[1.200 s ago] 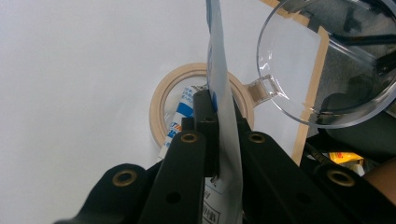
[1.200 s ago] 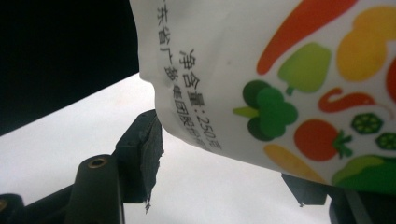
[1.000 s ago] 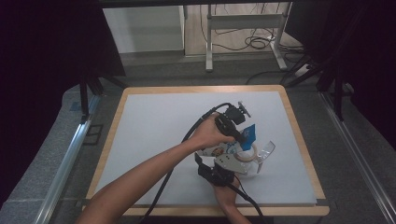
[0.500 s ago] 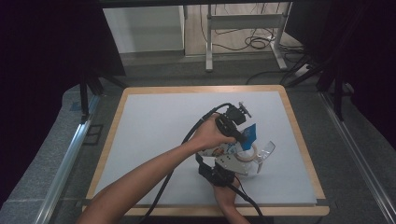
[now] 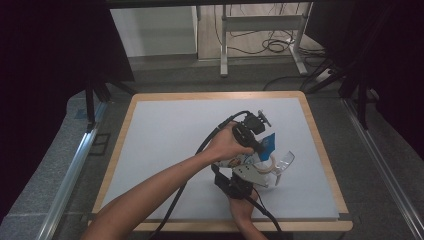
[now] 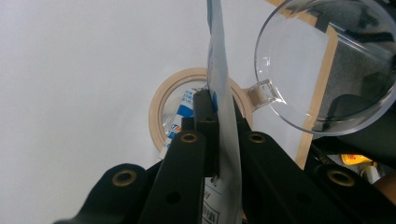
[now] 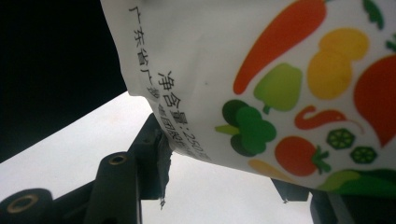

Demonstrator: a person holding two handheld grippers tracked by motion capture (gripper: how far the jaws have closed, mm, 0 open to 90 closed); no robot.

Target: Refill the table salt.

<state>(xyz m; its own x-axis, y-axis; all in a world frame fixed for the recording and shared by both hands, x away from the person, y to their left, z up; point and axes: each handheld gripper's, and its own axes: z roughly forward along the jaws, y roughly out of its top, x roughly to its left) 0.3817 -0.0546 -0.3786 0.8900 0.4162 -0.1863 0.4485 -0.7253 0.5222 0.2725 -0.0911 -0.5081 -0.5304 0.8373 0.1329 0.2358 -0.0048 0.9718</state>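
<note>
Left gripper (image 6: 212, 140) jaws pinch the pouch (image 6: 219, 60) edge above a tape ring (image 6: 161, 100) and clear lid (image 6: 327, 65); right gripper (image 7: 224, 186) jaws, just closing, straddle its vegetable print without pressing.

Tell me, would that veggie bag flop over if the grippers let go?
Probably. The bag looks like thin film that creases and bends near the right gripper, so it is likely floppy. The left gripper pinches its flat top edge, which hints it won't stand stiffly alone. Its smooth skin may be slippery.
</note>
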